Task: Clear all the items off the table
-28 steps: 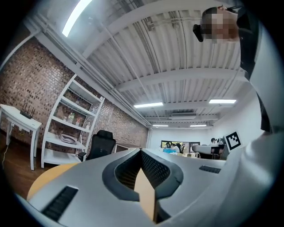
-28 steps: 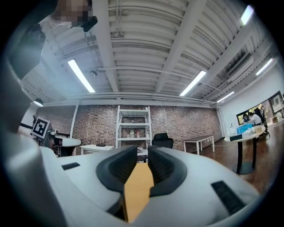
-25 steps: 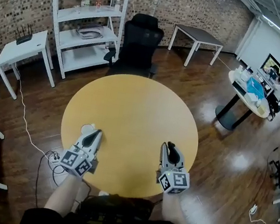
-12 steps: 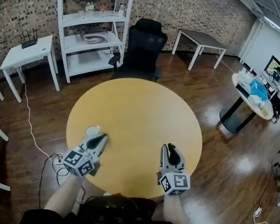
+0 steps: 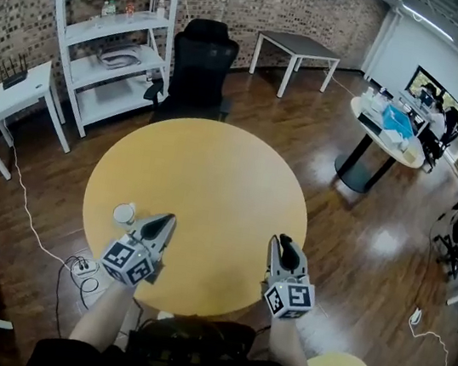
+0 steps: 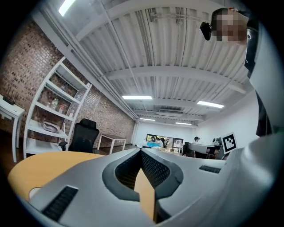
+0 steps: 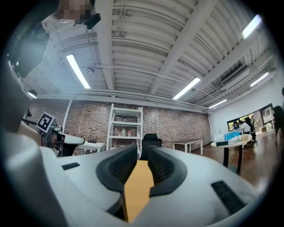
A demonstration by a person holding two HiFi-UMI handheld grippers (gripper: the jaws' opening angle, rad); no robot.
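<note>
Cup [image 5: 124, 213]: lay on desk [image 5: 214, 167] just left of left gripper [image 5: 166, 220], jaws together; right gripper [image 5: 282, 241] farther, jaws slightly apart, empty

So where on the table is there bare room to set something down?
Nearly all of the round table is bare: its middle, far edge toward the black chair, and right side. Only the near-left edge is crowded, where a small white item sits just beside the left gripper.
</note>
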